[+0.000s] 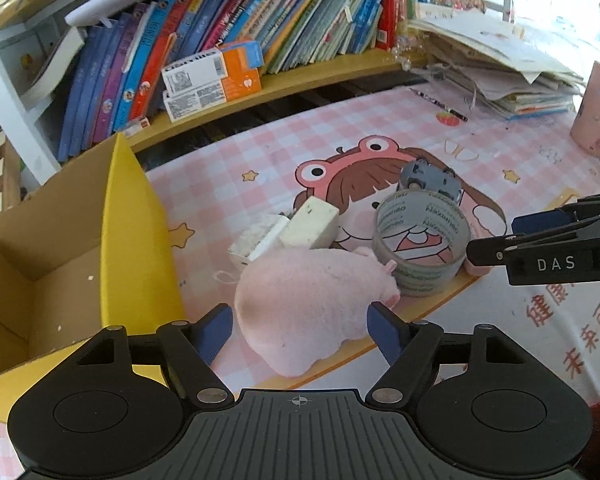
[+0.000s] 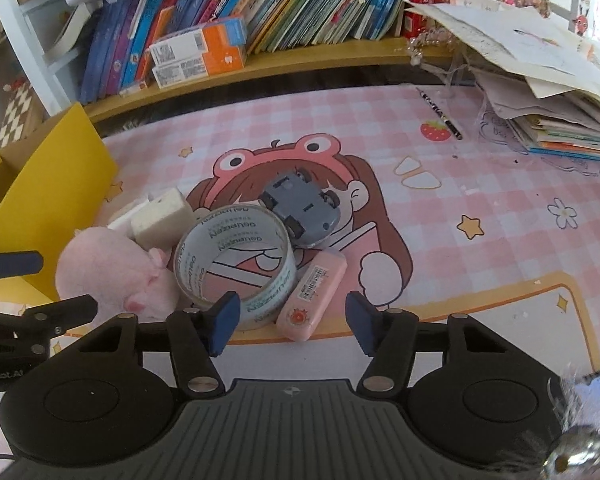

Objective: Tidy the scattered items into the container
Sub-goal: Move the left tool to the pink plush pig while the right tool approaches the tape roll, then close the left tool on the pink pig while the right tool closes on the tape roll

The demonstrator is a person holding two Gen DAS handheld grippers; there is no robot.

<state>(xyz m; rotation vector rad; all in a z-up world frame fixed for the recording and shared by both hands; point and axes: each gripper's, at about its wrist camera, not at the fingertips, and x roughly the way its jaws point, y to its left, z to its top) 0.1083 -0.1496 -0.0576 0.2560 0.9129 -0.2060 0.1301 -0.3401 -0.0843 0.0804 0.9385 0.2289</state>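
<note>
A pink plush toy (image 1: 300, 304) lies on the pink checked mat between the fingers of my left gripper (image 1: 302, 328). The right pad touches it and the left pad stands just off it, so the gripper is open. Beside the plush are a clear tape roll (image 2: 236, 224), an upturned grey toy car (image 2: 300, 208), white eraser blocks (image 2: 160, 216) and a pink rectangular case (image 2: 314, 294). My right gripper (image 2: 292, 320) is open, with the case and the tape roll's near edge between its pads, neither pad touching. The open yellow cardboard box (image 1: 132, 220) stands to the left.
A shelf of books (image 1: 220, 32) with two orange-and-white boxes (image 1: 212, 80) runs along the back. A pile of papers (image 2: 540, 80) sits at the back right, and a pen (image 2: 440, 114) lies by it. A pink cup (image 1: 596, 112) stands far right.
</note>
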